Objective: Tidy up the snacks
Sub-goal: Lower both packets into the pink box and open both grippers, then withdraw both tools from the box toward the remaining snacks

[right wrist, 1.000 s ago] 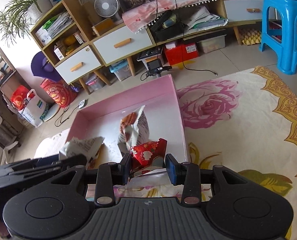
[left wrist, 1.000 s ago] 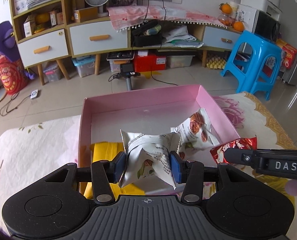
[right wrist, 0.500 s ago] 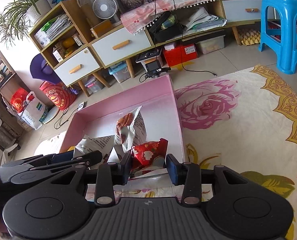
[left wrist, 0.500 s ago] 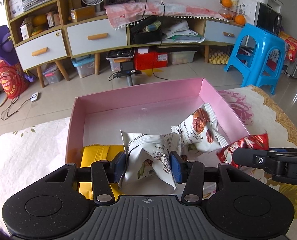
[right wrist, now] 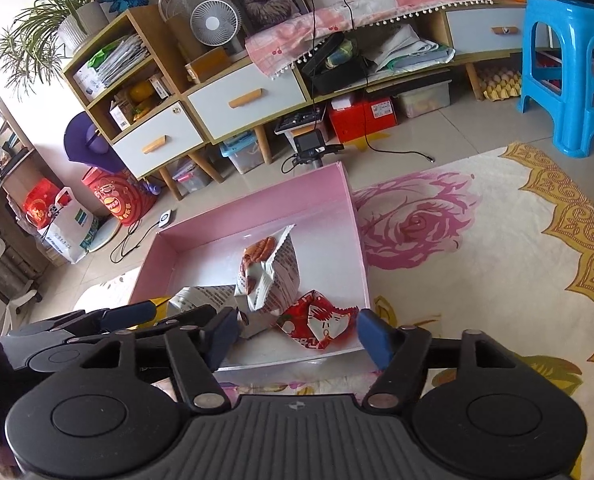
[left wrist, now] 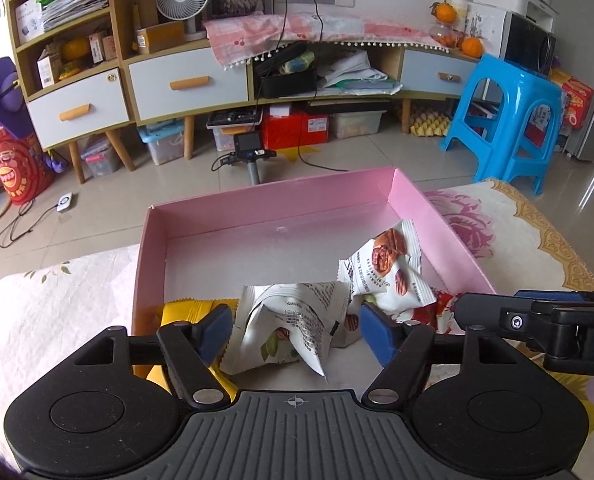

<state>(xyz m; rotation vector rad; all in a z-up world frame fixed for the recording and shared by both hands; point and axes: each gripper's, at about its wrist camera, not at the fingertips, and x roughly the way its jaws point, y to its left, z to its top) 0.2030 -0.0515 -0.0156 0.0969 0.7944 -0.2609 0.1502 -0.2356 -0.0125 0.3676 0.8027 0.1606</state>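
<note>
A pink box lies on the flowered cloth. In it are a white snack packet, a white packet with nut pictures, a red packet and a yellow packet. My left gripper is open, its pads either side of the white packet, which lies loose in the box. My right gripper is open just behind the red packet, which rests at the box's near right corner. Each gripper shows at the edge of the other's view.
The flowered cloth spreads right of the box. Beyond the table are the tiled floor, a cabinet with drawers, a blue plastic stool, a small tripod camera and storage boxes.
Both grippers have opened. The left one let go of the white packet and the right one let go of the red packet; both packets now lie in the pink box.
</note>
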